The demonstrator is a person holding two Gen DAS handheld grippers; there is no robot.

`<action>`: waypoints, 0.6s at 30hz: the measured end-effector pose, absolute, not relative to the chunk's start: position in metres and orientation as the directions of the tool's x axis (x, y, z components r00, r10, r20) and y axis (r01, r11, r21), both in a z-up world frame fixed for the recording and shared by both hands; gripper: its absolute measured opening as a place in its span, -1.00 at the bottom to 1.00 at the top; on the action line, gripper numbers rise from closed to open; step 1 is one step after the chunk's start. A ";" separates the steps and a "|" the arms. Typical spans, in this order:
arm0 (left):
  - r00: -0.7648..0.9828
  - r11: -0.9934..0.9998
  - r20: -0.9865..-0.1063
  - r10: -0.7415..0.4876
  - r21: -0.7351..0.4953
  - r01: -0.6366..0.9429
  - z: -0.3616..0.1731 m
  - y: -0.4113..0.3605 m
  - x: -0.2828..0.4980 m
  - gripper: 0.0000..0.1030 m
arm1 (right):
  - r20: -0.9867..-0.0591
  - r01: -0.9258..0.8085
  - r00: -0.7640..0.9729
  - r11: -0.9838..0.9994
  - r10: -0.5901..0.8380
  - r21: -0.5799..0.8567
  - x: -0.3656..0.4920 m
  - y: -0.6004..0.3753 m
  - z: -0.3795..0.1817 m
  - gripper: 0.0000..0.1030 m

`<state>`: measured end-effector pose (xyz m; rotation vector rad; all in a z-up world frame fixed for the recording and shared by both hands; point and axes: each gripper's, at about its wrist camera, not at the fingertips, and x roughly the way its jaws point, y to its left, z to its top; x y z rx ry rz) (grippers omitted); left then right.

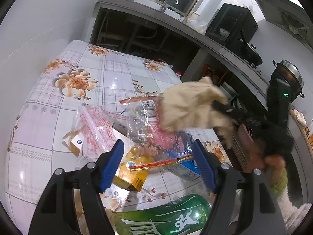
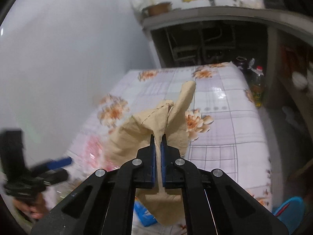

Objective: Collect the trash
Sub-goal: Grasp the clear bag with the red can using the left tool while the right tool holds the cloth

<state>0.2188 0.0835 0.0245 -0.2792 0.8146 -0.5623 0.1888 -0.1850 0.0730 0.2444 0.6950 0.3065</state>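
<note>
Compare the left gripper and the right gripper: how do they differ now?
The left gripper is open and holds nothing, over the trash; the right gripper is shut on a beige tissue. The tissue is lifted above the table. Both have black frames and blue fingers.

A floral tablecloth (image 1: 82, 101) covers the table; a lidded pot (image 1: 289, 76) and what looks like a wok (image 1: 252, 55) stand on the counter.

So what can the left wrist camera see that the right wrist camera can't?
Only the left wrist view shows the green bottle, the yellow box and the clear plastic bags. Only the right wrist view shows the right tongs pinching the paper, plus a blue stool. Both show the beige crumpled paper and the floral tablecloth.
</note>
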 end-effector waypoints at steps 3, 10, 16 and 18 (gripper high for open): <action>0.542 0.818 -0.612 -0.575 -0.447 0.363 0.023 0.083 0.221 0.36 | -0.531 -0.176 0.739 0.879 0.416 0.444 0.173 -0.210 0.082 -0.93; 0.504 0.811 -0.637 -0.583 -0.427 0.399 0.037 0.073 0.237 0.36 | -0.491 -0.112 0.763 0.835 0.420 0.539 0.122 -0.243 0.079 -0.93; 0.441 0.816 -0.698 -0.564 -0.389 0.427 0.045 0.051 0.259 0.39 | -0.601 0.046 0.725 0.848 0.335 0.528 0.088 -0.256 0.033 -0.93; 0.410 0.812 -0.715 -0.566 -0.399 0.425 0.044 0.046 0.267 0.43 | -0.647 0.098 0.704 0.863 0.292 0.496 0.084 -0.258 0.019 -0.93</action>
